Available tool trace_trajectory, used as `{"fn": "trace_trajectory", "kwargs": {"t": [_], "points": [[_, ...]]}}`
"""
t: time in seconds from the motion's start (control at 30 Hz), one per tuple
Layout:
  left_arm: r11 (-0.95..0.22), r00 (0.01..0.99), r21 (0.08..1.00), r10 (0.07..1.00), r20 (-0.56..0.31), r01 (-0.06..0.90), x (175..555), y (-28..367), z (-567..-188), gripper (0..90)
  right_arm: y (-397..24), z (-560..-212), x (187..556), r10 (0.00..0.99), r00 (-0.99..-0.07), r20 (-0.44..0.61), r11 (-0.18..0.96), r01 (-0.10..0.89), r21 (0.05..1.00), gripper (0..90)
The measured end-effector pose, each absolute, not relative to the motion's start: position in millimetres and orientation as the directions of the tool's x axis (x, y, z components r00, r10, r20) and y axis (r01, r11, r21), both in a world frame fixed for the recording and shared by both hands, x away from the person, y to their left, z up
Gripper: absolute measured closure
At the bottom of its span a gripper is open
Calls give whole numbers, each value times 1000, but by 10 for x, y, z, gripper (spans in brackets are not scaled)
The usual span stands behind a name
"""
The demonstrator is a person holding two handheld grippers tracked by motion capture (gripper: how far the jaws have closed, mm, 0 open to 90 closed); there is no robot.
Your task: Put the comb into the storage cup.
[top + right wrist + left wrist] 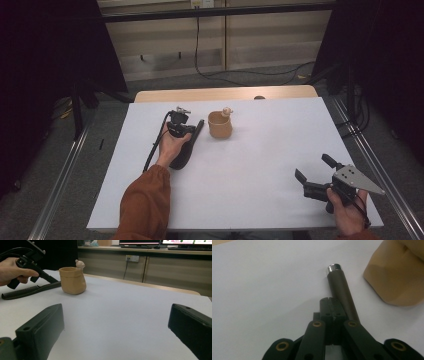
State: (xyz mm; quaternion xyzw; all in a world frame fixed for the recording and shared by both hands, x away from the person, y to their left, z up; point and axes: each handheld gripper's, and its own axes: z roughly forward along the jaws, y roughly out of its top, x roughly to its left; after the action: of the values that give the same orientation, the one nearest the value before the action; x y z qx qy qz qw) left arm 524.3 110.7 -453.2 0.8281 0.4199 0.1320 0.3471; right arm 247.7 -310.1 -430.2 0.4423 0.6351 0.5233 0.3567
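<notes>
Just right of the left gripper [329, 305], whose jaws are pressed together with nothing between them, lies the dark handle of a black comb [342, 293], its silver end cap pointing away; the jaw tips sit right against the handle's side. Beyond that cap and to the right stands a tan pouch-like cup [397, 275], apart from the comb. Well away across the white table [260, 165], the right gripper [314, 171] hovers with jaws spread wide, empty, facing the cup.
</notes>
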Motion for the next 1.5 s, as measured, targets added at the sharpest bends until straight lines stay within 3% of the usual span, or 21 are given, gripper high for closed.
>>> {"fn": "trace_trajectory", "kwargs": {"t": [0.37,0.7,0.8,0.83,0.9,1.07,1.17,1.3,1.5], "points": [[-394,603,695,794,-73,602,5255,1163,-4480,900,-3106,-4304,2476,936,-351,10,61,191,980,0],[-293,588,751,794,-154,592,5154,1311,-4312,833,-3110,-4303,2470,936,-351,8,62,189,980,0],[-285,591,764,792,-152,578,5113,1356,-4274,777,-3107,-4304,2472,937,-349,12,59,193,979,0],[-284,596,774,790,-146,566,5089,1379,-4257,705,-3106,-4304,2473,937,-349,12,60,193,979,0],[-282,597,785,791,-135,552,5061,1406,-4248,713,-3107,-4304,2472,937,-350,11,60,191,980,0],[-276,594,798,795,-124,535,4989,1449,-4254,600,-3108,-4304,2472,937,-350,11,60,191,980,0],[-282,577,818,813,-74,502,4956,1478,-4213,433,-3103,-4303,2473,937,-349,11,60,192,979,0],[-270,579,824,811,-85,498,4947,1503,-4182,260,-3102,-4301,2468,937,-349,11,59,191,980,0],[-323,607,824,794,-31,465,4923,1515,-4137,158,-3103,-4302,2467,935,-354,14,58,192,980,0]]}}
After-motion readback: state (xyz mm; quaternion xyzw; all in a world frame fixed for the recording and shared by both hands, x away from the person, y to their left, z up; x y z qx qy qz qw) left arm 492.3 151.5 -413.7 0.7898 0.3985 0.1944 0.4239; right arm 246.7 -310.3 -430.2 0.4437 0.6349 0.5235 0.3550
